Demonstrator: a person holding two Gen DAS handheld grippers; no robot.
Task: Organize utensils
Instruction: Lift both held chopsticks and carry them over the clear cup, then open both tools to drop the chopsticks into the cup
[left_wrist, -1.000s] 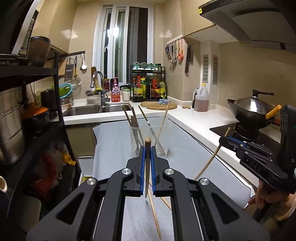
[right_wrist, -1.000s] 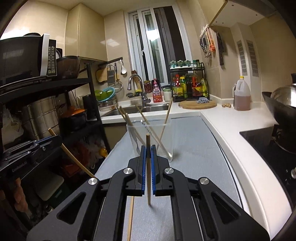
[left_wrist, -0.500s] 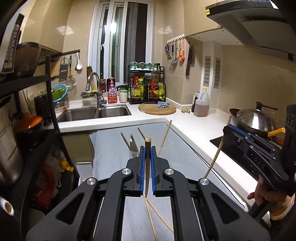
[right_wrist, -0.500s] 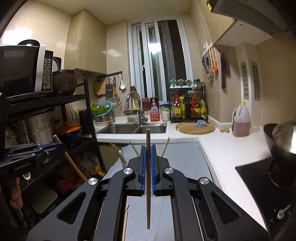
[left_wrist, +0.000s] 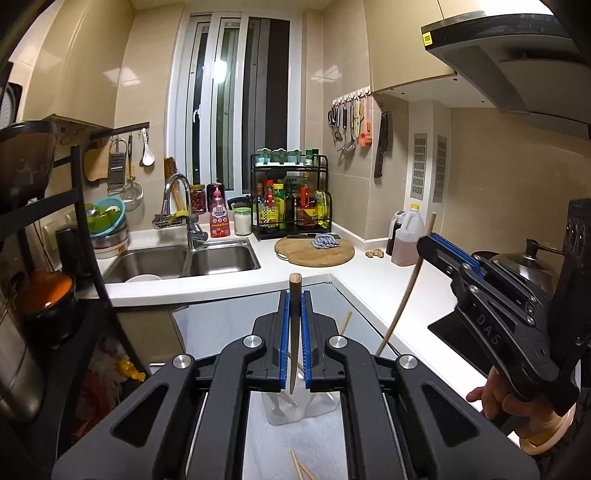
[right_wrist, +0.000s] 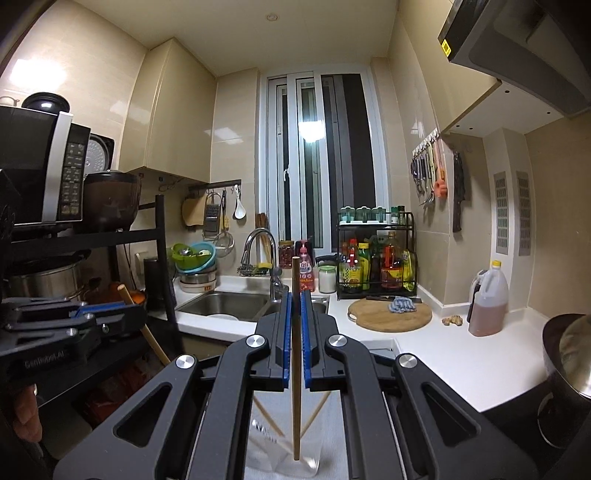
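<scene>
My left gripper (left_wrist: 294, 295) is shut on a dark wooden chopstick (left_wrist: 293, 332), held upright above a clear glass cup (left_wrist: 295, 406) that holds several chopsticks. My right gripper (right_wrist: 295, 295) is shut on a light wooden chopstick (right_wrist: 295, 369), held upright with its tip over the same cup (right_wrist: 284, 454). The right gripper also shows at the right of the left wrist view (left_wrist: 432, 240), with its chopstick (left_wrist: 404, 291). The left gripper shows at the left of the right wrist view (right_wrist: 136, 314). Two loose chopsticks (left_wrist: 301, 467) lie on the grey mat (left_wrist: 266, 443).
A double sink (left_wrist: 184, 260) with a tap lies ahead. A round cutting board (left_wrist: 314, 251), an oil jug (left_wrist: 408, 240) and a sauce rack (left_wrist: 291, 199) stand on the white counter (left_wrist: 369, 284). A wok (right_wrist: 569, 365) sits at right, a black shelf rack (right_wrist: 110, 236) at left.
Both grippers have risen with their chopsticks and now stand over the cup, which has dropped to the bottom of both views. More of the walls and ceiling shows.
</scene>
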